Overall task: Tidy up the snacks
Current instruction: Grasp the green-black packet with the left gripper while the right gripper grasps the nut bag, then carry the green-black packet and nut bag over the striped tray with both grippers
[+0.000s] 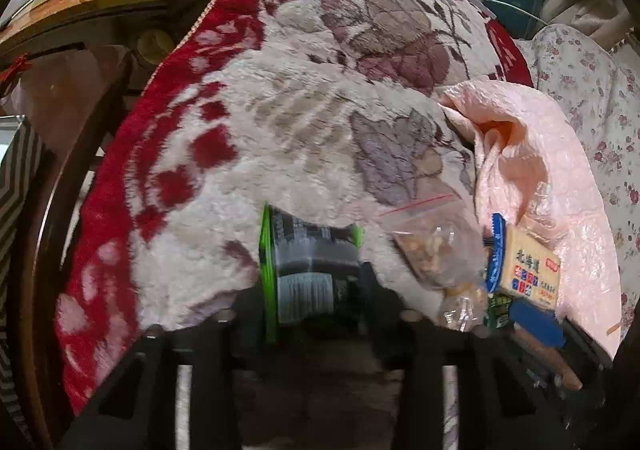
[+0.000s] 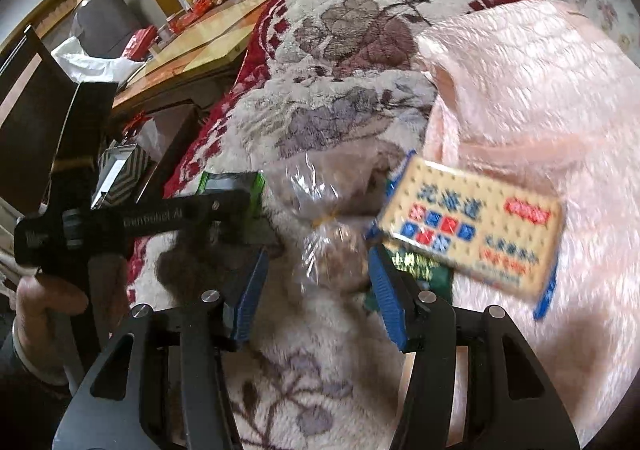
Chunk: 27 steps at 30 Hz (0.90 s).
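My left gripper (image 1: 312,302) is shut on a green-edged grey snack packet (image 1: 304,266), held just above the floral blanket (image 1: 280,122); the packet also shows in the right wrist view (image 2: 232,186). A clear bag of nuts (image 1: 436,254) lies right of it, and it also shows in the right wrist view (image 2: 336,234). A yellow cracker pack (image 2: 472,226) with blue trim lies on a green packet (image 2: 420,270). My right gripper (image 2: 320,298) is open, its blue pads (image 2: 384,290) on either side of the nut bag.
A pink quilted cloth (image 2: 520,90) covers the right side of the bed. A wooden table (image 2: 200,50) with red boxes stands to the left past the blanket's red border. A striped box (image 2: 124,170) sits by the bedside.
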### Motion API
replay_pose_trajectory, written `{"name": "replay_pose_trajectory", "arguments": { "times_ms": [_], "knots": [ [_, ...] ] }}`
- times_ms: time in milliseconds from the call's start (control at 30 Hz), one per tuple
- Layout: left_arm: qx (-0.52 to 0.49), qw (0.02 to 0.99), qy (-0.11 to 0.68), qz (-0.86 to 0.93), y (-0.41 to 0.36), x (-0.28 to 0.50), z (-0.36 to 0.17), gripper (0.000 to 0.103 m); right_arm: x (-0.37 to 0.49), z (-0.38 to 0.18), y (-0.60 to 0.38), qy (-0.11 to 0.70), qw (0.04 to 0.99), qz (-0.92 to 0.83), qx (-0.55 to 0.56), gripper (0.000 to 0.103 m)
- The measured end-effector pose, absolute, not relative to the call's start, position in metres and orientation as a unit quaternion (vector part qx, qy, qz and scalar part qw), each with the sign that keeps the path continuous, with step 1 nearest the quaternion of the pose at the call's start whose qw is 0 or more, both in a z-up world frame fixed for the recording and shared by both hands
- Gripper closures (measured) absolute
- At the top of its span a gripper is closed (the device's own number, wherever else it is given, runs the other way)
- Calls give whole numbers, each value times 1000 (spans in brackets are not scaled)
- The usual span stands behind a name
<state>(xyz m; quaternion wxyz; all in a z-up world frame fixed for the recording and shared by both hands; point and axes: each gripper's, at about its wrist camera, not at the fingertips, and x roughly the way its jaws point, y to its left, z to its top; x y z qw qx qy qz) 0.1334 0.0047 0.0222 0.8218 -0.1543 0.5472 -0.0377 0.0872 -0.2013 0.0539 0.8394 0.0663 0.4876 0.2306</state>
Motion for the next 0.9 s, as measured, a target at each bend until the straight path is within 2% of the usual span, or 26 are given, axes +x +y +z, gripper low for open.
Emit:
{"name": "replay_pose_trajectory", "arguments": {
  "times_ms": [333,367,467,633,667,700,767,900],
  "knots": [
    [-160,830,532,-51,21,118,28,66,117,53,-172,477,845,240,24,51],
    [-157,831,531,-49,23,115,29,66,122,51,-168,478,845,239,15,50],
    [-151,835,527,-41,31,108,33,66,135,40,-156,484,844,231,-11,37],
    [-142,838,525,-35,34,97,35,66,147,24,-150,490,842,226,-20,37],
    [-141,839,525,-34,34,95,35,66,149,22,-151,490,842,224,-17,41],
    [-140,839,525,-33,33,94,35,66,149,22,-153,488,844,222,-14,52],
    [-140,840,524,-33,33,90,36,66,145,27,-157,482,845,231,-1,59],
    [-139,845,515,-30,33,81,43,66,128,38,-158,465,853,238,7,61]
  ]
}}
